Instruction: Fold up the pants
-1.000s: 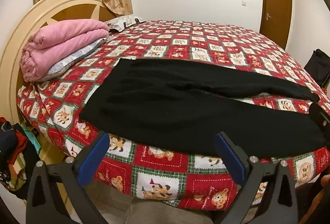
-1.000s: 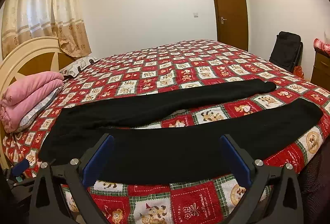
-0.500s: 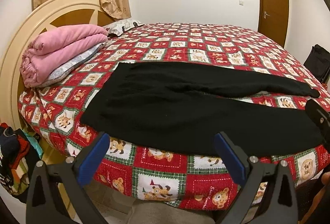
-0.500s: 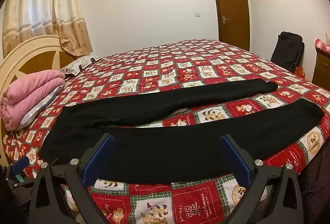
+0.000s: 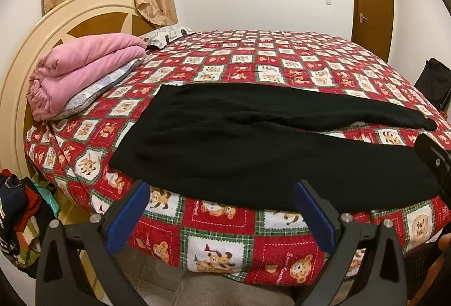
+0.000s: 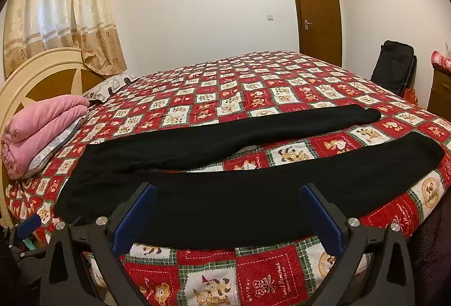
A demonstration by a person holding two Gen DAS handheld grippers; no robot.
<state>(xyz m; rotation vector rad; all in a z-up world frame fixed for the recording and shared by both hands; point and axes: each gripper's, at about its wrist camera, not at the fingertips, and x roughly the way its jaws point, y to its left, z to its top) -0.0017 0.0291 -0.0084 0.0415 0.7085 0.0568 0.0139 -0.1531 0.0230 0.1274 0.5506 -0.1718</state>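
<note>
Left gripper (image 5: 220,210) jaws wide apart, blue pads, holding nothing, short of the bed's near edge. Right gripper (image 6: 228,213) likewise wide apart, empty. Black pants (image 5: 253,148), soft knit, lie flat along the near edge of the checked bear-print bedspread (image 5: 282,66), legs spread. Folded pink blanket (image 5: 84,69) by the rounded headboard (image 5: 56,21).

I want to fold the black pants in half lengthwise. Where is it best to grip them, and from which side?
Probably grip the near leg of the pants along its front edge: the left hand-held gripper by the waist, the right hand-held gripper toward the cuff. Come from the front of the bed; that leg lies flat along the edge, the legs spread apart.
</note>
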